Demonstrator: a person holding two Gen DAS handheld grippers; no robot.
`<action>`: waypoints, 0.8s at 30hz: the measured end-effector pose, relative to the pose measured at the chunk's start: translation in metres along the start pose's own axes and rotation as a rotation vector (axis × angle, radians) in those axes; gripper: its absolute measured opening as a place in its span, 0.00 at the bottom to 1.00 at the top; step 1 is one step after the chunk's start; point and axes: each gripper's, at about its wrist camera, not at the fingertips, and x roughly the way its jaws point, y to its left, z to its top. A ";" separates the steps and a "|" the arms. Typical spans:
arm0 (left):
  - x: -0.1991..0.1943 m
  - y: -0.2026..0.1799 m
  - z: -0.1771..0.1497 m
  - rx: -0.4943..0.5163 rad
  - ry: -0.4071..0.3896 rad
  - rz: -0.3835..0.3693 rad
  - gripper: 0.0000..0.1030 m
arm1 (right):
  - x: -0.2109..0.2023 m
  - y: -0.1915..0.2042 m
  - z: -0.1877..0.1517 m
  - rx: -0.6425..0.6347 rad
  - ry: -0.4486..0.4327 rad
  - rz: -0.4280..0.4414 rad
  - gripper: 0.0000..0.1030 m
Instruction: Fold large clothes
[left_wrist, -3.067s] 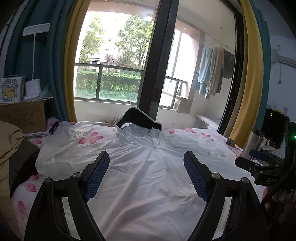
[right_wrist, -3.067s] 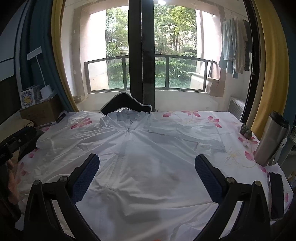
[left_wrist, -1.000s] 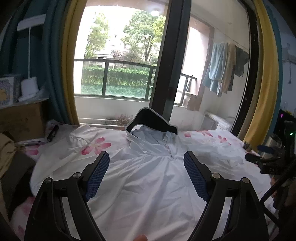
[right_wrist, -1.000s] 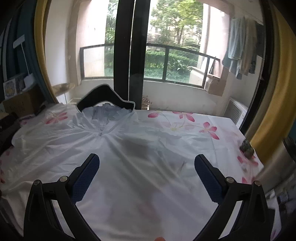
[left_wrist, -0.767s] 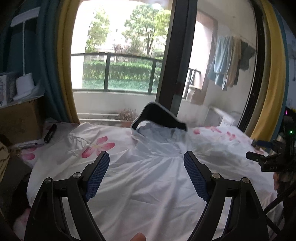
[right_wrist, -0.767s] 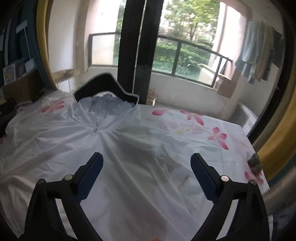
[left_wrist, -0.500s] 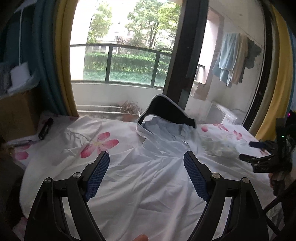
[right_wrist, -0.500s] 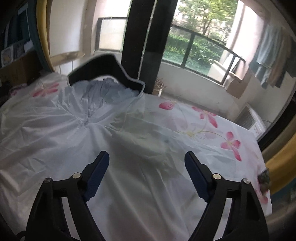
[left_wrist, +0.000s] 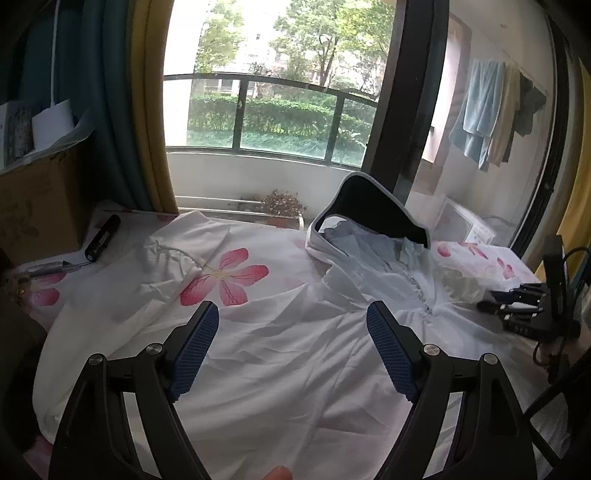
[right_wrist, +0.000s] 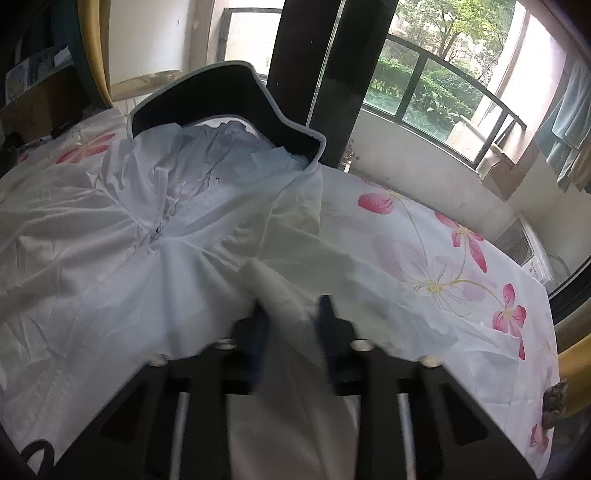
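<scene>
Your white hooded jacket lies zipped and spread flat over the middle of the flowered sheet, hood with its dark lining toward the window. In the right wrist view, lower centre, your right gripper is closing, with a bunched ridge of the jacket's sleeve fabric between its blurred jaws. In the left wrist view your left gripper hangs spread wide above the jacket's chest, its blue pads clear of the cloth. At left of that frame a black cylinder and a pen lie beside a cardboard box; the cylinder's lettering is too small to read. Clothes hang at upper right.
</scene>
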 end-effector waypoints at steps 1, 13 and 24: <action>-0.001 0.000 0.000 0.000 -0.001 0.000 0.82 | -0.004 0.000 0.001 -0.001 -0.013 -0.004 0.08; -0.028 0.001 0.007 0.018 -0.047 -0.023 0.82 | -0.078 0.018 0.030 0.022 -0.180 -0.025 0.02; -0.061 0.038 0.006 -0.031 -0.074 -0.025 0.82 | -0.105 0.075 0.050 0.009 -0.242 0.042 0.02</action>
